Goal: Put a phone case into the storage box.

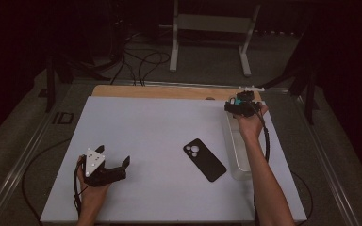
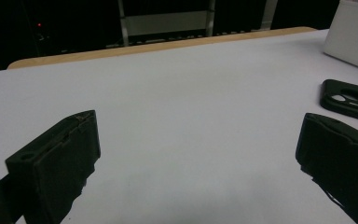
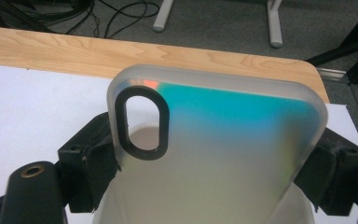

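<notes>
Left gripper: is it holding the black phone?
No, the left gripper is open with nothing between its jaws, and the black phone lies apart on the white table.

The room is dim, the far floor sinking into near black, and only the white table top point(image 1: 160, 136) catches the overhead light, evenly and with barely a shadow. Down low along the left gripper point(image 2: 196, 158), the black fingers point(image 2: 56, 168) loom soft and out of focus, a faint shadow pooling on the white just between them. Up close in the right gripper point(image 3: 209, 172), the frosted case point(image 3: 223, 154) clamped between its fingers glows teal with an orange glint near the camera slot, its lower part washed out and blurry.
</notes>
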The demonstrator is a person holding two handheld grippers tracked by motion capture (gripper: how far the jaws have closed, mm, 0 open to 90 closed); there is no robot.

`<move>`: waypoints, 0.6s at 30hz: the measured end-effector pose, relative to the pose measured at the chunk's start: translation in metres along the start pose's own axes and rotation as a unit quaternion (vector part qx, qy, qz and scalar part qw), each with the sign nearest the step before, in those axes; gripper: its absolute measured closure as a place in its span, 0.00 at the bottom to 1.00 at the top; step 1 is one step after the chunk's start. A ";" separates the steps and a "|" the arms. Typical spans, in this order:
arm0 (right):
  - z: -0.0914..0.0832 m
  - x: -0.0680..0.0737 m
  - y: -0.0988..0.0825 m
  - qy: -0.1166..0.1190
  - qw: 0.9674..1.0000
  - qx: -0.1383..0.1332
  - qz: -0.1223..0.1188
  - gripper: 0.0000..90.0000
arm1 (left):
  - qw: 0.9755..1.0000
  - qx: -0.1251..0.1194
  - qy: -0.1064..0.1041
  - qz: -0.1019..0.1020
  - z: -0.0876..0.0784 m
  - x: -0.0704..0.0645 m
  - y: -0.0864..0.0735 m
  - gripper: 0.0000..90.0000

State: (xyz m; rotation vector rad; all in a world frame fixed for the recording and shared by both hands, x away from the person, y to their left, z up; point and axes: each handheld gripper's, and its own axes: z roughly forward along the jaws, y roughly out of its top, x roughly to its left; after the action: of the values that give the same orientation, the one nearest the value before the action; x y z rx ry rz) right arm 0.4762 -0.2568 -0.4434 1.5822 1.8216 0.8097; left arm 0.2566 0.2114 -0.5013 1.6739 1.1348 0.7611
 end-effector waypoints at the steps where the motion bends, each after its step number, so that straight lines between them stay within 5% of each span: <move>1: 0.001 0.000 0.000 0.000 1.000 0.001 0.002 0.18 | 1.000 0.000 0.000 0.000 0.000 0.000 0.000 0.00; 18: 0.004 -0.002 -0.002 -0.002 1.000 0.016 0.010 0.18 | 1.000 0.003 0.000 0.001 0.001 0.000 0.000 0.00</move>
State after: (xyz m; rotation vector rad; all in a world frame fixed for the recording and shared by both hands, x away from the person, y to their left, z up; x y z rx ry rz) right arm 0.4777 -0.2593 -0.4475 1.6245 1.8275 0.7904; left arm 0.2570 0.2110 -0.5017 1.6806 1.1355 0.7602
